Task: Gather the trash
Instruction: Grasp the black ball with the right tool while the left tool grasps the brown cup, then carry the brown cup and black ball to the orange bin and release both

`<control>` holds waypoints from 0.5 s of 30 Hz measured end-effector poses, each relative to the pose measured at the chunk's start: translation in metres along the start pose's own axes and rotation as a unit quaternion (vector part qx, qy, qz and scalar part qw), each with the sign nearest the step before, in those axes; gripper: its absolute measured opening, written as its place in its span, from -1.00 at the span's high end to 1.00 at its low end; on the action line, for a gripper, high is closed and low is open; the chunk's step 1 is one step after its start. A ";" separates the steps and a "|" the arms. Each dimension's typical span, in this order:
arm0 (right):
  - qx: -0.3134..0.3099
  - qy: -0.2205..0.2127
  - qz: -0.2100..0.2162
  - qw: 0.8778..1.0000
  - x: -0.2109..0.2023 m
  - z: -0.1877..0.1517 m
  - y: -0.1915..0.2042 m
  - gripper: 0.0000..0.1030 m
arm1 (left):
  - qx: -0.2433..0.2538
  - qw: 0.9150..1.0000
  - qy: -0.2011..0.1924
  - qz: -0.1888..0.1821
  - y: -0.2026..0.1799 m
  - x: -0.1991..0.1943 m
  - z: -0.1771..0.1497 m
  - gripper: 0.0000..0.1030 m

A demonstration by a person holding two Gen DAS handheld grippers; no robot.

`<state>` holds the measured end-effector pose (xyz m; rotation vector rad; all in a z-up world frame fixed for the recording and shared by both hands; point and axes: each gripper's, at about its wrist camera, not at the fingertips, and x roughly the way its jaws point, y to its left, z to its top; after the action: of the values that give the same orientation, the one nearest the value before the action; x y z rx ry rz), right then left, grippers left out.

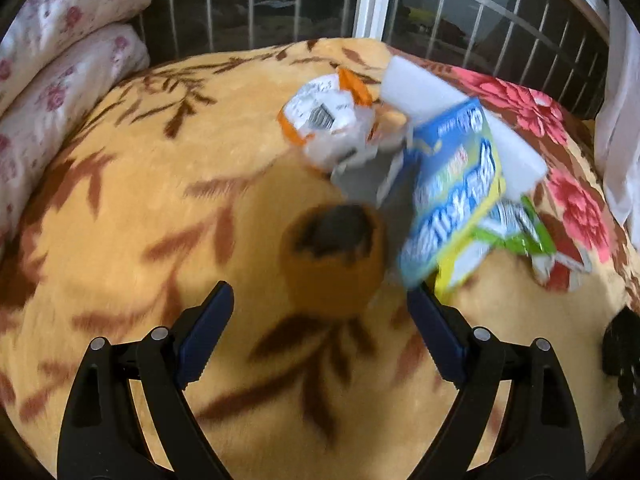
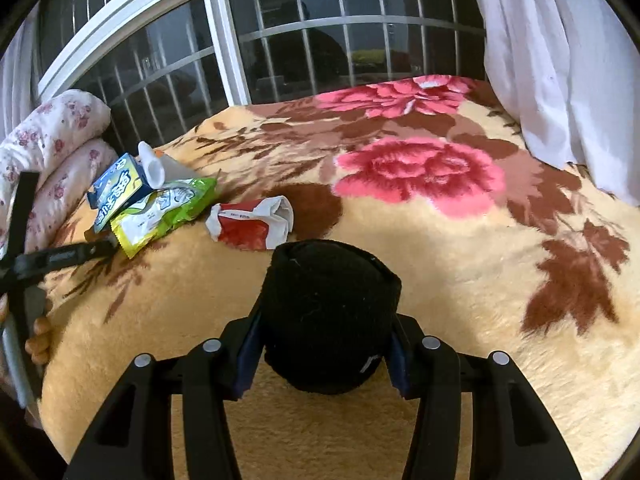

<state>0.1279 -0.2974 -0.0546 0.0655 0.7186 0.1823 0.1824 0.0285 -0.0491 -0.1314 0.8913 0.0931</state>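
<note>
Black fleece fills the right gripper (image 2: pixel 324 364): its jaws are clamped on a dark, cylinder-shaped roll (image 2: pixel 332 320), possibly a rolled bag or cloth, held low over the near part of the bed. I cannot tell what the roll is for. The left gripper (image 1: pixel 320 332) hangs open and empty above the blanket (image 1: pixel 120 220), its jaws spread wide either side of a brown cup-like thing (image 1: pixel 334 256) that lies on its side just ahead of them, blurred.

Beyond that the trash sits in a loose pile toward the bed's far left side, near the pillows (image 2: pixel 52 140). A blue-and-yellow box (image 1: pixel 452 196) leans on a white foam block (image 1: pixel 460 120), touching a green wrapper (image 2: pixel 168 212); a red-and-white packet (image 2: pixel 252 224) lies just beside them, nearer the middle of the bed. An orange-and-white wrapper (image 1: pixel 324 116) lies behind the cup. Farther still stand the barred window (image 2: pixel 280 52) and a white curtain (image 2: pixel 560 60) at the far right corner.

The step in hand looks like the first pick-up; nothing appears gathered yet. The next move likely calls for lowering the left gripper around the cup, closing gently so it does not crush or roll on the soft blanket.
</note>
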 end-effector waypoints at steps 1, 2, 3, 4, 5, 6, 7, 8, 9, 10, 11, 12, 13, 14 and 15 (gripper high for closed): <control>-0.004 -0.002 0.000 1.000 0.000 -0.001 0.001 0.00 | 0.003 1.000 -0.008 -0.003 -0.003 0.002 0.003 -0.67; -0.010 -0.003 0.001 1.000 0.001 -0.002 0.002 0.00 | 0.006 1.000 -0.014 -0.007 -0.005 0.003 0.004 -0.67; -0.014 -0.003 0.002 1.000 0.002 -0.002 0.004 0.00 | 0.009 1.000 -0.020 -0.007 -0.007 0.005 0.005 -0.67; -0.015 -0.002 0.002 1.000 0.003 -0.003 0.004 -0.01 | 0.010 1.000 -0.025 -0.008 -0.009 0.007 0.006 -0.64; -0.014 -0.002 0.003 1.000 0.004 -0.003 0.003 0.00 | 0.013 1.000 -0.027 -0.008 -0.010 0.010 0.007 -0.26; -0.013 -0.002 0.004 1.000 0.004 -0.003 0.003 0.00 | 0.017 0.999 -0.025 -0.013 -0.012 0.012 0.007 0.00; -0.011 -0.003 0.005 1.000 0.005 -0.004 0.003 0.00 | 0.025 0.999 -0.015 -0.018 -0.015 0.017 0.008 0.14; -0.010 -0.003 0.005 1.000 0.005 -0.003 0.003 -0.01 | 0.028 0.999 -0.017 -0.011 -0.016 0.019 0.008 0.23; -0.010 -0.002 0.005 1.000 0.006 -0.003 0.003 -0.01 | 0.030 0.999 -0.020 -0.009 -0.018 0.019 0.008 0.27; -0.010 -0.001 0.005 1.000 0.007 -0.003 0.003 -0.01 | 0.029 0.999 -0.024 -0.011 -0.017 0.017 0.007 0.33; -0.010 -0.001 0.004 1.000 0.007 -0.003 0.004 -0.01 | 0.025 0.999 -0.027 -0.016 -0.016 0.015 0.006 0.39; -0.011 -0.002 0.003 1.000 0.007 -0.003 0.004 -0.01 | 0.019 0.999 -0.029 -0.021 -0.013 0.013 0.005 0.41; -0.011 -0.002 0.001 1.000 0.007 -0.003 0.004 0.00 | 0.011 0.999 -0.031 -0.025 -0.011 0.008 0.002 0.43; -0.012 -0.002 0.000 1.000 0.006 -0.004 0.005 0.00 | 0.007 0.999 -0.030 -0.028 -0.010 0.004 -0.001 0.44; -0.011 -0.003 0.000 1.000 0.006 -0.004 0.004 0.00 | 0.005 0.999 -0.024 -0.032 -0.011 -0.002 -0.006 0.44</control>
<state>0.1290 -0.2922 -0.0607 0.0441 0.7106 0.1899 0.1776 0.0167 -0.0507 -0.1475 0.8395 0.0326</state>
